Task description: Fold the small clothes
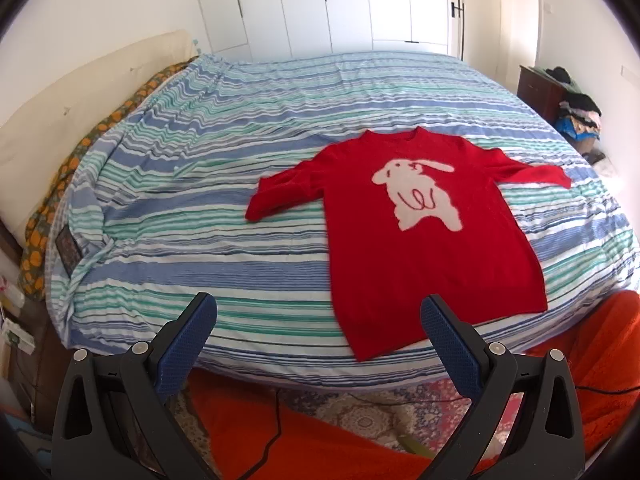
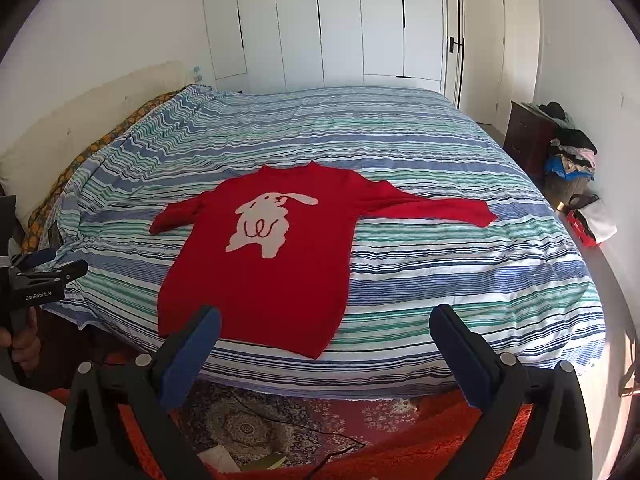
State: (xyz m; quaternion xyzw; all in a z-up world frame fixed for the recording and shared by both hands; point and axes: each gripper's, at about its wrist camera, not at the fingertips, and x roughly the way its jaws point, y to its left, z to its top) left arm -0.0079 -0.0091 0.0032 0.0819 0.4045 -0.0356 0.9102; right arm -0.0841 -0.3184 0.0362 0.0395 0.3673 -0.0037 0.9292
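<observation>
- The left gripper (image 1: 318, 320) is held above the near edge of the bed, its two blue-padded fingers (image 1: 188, 338) spread wide with nothing between them.
- The right gripper (image 2: 325, 330) is likewise seen with its fingers (image 2: 464, 354) spread wide and empty, tilted down toward the bed.
- Below both grippers, a patterned rug (image 2: 248, 420) and an orange blanket (image 1: 600, 352) are seen on the floor at the foot of the bed.
- The red sweater (image 1: 420, 248) is laid flat, front up, on the striped bedsheet (image 1: 200, 160), its hem close to the near edge of the bed.
- In the left wrist view the hem lies just beyond the fingertips, and the sweater's body is offset toward the right finger; no contact is made.
- In the right wrist view the hem (image 2: 248, 332) appears between and just beyond the fingers, nearer the left one, untouched.
- A white rabbit motif (image 2: 266, 222) is shown on the chest; both sleeves are spread outward, the right-hand one stretched farther.
- At the left edge of the right wrist view, the left gripper is seen held by a hand (image 2: 22, 344).
- Beyond the bed, white wardrobe doors (image 2: 340, 28) are seen, and a pile of clothes (image 2: 570, 156) beside a dark cabinet (image 2: 524, 136) at the right.
</observation>
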